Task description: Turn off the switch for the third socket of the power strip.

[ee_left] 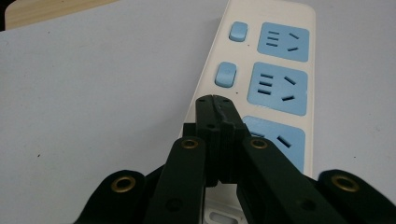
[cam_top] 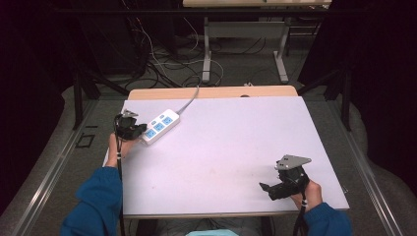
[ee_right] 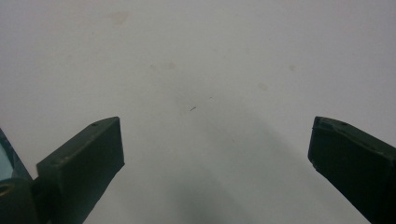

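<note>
White power strip (cam_top: 159,126) at the surface's (cam_top: 221,147) far left, closed left gripper (ee_left: 215,100) over its near end, long axis diagonal, cord end pointing far-right, right gripper (ee_right: 215,140) wide open, well apart.

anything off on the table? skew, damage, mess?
Nothing broken or spilled. The power strip lies at an angle near the table's left edge, its cord trailing off the far side. The left gripper, jaws shut, sits over the strip's near end. A few faint smudges mark the tabletop. The right gripper is open, apart from it.
</note>
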Motion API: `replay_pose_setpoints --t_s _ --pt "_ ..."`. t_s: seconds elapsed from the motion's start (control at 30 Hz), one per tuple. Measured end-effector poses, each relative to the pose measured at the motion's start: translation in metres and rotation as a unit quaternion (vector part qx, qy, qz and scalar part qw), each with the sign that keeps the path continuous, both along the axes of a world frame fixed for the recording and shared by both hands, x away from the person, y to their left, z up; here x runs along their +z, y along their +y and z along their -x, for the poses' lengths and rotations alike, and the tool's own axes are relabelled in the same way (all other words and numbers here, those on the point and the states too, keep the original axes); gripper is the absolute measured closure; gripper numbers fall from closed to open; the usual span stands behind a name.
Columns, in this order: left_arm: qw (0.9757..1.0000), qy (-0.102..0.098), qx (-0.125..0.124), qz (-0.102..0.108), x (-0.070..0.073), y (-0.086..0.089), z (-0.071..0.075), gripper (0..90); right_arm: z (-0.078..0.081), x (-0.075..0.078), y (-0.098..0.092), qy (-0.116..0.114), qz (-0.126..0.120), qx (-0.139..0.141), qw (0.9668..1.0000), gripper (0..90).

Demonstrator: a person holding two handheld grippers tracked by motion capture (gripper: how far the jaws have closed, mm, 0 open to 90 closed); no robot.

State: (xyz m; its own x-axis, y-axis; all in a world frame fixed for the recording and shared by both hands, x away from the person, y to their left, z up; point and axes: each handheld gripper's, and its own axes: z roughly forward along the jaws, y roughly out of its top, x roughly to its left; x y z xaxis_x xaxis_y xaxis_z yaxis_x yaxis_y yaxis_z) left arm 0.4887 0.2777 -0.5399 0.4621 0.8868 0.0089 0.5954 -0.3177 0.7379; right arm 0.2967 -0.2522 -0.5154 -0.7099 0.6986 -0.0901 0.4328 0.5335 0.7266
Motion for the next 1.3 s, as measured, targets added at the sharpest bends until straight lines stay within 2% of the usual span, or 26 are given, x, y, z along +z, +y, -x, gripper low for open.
replay_pose_setpoints --t_s 1.3 --pt "1.0 0.001 0.0 -0.007 0.0008 -0.0009 0.0002 90.0 -0.0001 0.0001 -0.0002 -0.001 0.0 0.002 1.0 3.0"
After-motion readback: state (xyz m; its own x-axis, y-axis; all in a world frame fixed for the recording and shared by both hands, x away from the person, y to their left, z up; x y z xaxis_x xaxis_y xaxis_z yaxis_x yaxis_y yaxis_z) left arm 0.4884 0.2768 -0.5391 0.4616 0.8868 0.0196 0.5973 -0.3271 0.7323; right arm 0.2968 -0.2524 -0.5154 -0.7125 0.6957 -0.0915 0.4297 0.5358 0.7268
